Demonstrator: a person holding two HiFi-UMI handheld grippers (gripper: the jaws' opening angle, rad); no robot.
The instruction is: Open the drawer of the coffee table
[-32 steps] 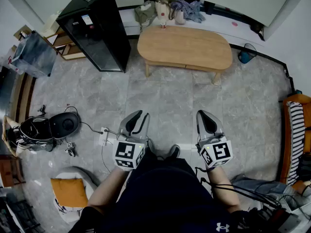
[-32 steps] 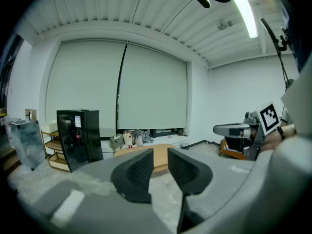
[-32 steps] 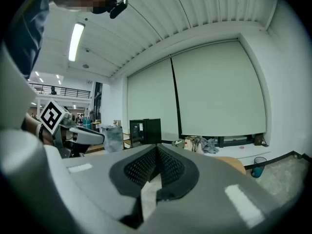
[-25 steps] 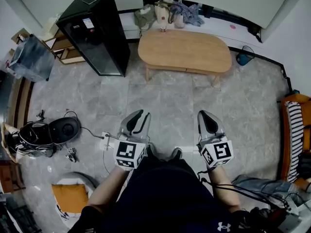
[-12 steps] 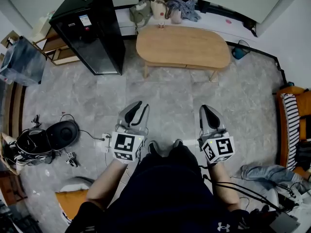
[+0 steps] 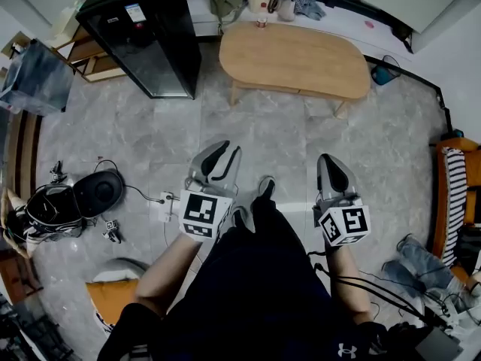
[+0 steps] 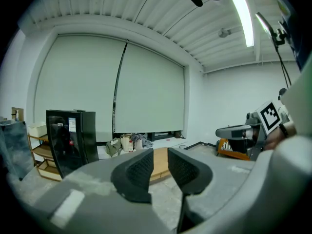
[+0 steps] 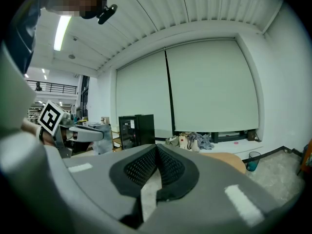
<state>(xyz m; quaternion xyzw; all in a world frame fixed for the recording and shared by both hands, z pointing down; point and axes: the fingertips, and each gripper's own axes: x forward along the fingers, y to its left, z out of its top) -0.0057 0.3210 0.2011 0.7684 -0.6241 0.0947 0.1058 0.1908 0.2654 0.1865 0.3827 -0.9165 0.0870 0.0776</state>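
Wooden coffee table [image 6: 294, 51] ahead; left gripper [image 6: 224, 151] jaws apart, right gripper [image 6: 329, 159] jaws together.

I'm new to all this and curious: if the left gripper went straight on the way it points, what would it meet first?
Probably the wooden coffee table: it shows between the parted jaws of the left gripper, only bare floor before it. Depth is unclear.
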